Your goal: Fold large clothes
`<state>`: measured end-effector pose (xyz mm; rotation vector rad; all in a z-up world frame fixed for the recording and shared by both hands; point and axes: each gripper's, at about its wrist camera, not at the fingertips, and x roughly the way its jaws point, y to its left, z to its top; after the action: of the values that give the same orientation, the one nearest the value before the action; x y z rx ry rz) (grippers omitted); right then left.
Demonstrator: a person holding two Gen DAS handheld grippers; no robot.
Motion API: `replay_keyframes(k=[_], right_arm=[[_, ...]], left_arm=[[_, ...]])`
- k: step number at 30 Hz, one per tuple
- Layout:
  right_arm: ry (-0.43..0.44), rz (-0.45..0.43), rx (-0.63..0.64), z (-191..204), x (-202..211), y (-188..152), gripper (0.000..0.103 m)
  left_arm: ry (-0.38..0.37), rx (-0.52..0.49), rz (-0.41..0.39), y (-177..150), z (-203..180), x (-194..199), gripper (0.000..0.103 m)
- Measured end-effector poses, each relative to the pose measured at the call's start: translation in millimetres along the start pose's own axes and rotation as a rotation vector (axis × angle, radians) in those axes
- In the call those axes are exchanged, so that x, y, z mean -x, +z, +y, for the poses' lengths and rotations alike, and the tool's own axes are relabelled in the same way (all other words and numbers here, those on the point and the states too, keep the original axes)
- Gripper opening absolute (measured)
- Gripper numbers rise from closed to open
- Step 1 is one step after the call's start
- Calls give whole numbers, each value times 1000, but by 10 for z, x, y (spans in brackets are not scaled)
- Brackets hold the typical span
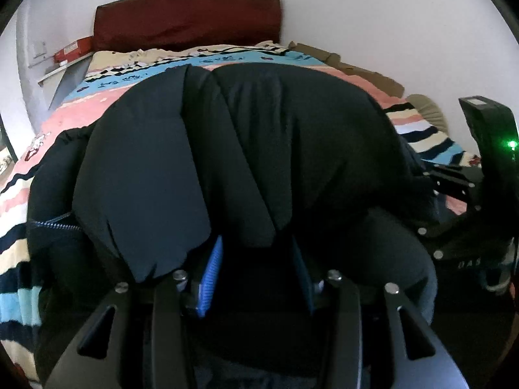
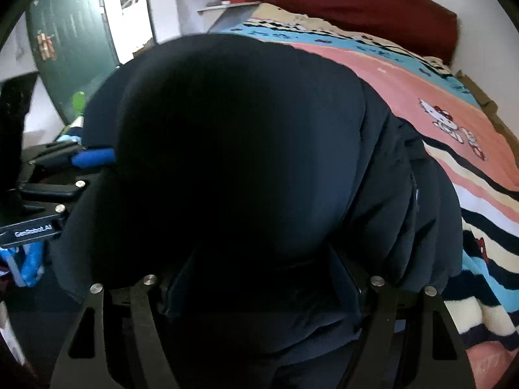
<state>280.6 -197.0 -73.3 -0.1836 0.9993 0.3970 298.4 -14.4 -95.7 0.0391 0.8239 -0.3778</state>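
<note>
Fabric fills the gap between your left gripper (image 1: 256, 272)'s blue-padded fingers (image 1: 212, 269): a thick fold of the dark puffer jacket (image 1: 227, 149) sits between them, and the pads look pressed onto it, part-way closed. That gripper tilts down toward the bed, with the jacket bulging up and over its fingertips.

Your right gripper (image 2: 262, 278) also points steeply down, its jaws set wide around a bulky bunch of the same jacket; the padding packs the space from one finger to the other, so it looks gripped, though the pads are mostly buried in dark cloth. In the left wrist view your right gripper shows at the right edge, beside the jacket's hem, with a green light on its body. In the right wrist view your left gripper appears at the left edge, its blue finger poking into the jacket's side.

Beyond the grippers, the jacket lies heaped on the striped blanket (image 2: 454, 149) with its cartoon cat print. A zipper (image 1: 53, 225) shows at the jacket's left edge. Farther back stands the dark red headboard (image 1: 188, 19) against the white wall.
</note>
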Motion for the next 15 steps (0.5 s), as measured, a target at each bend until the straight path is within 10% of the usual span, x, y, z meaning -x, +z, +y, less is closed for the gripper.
replay_keyframes(k=[15], right_arm=[[-2, 14, -68, -105, -87, 222, 74]], left_arm=[[-1, 73, 16, 220, 85, 101, 40]])
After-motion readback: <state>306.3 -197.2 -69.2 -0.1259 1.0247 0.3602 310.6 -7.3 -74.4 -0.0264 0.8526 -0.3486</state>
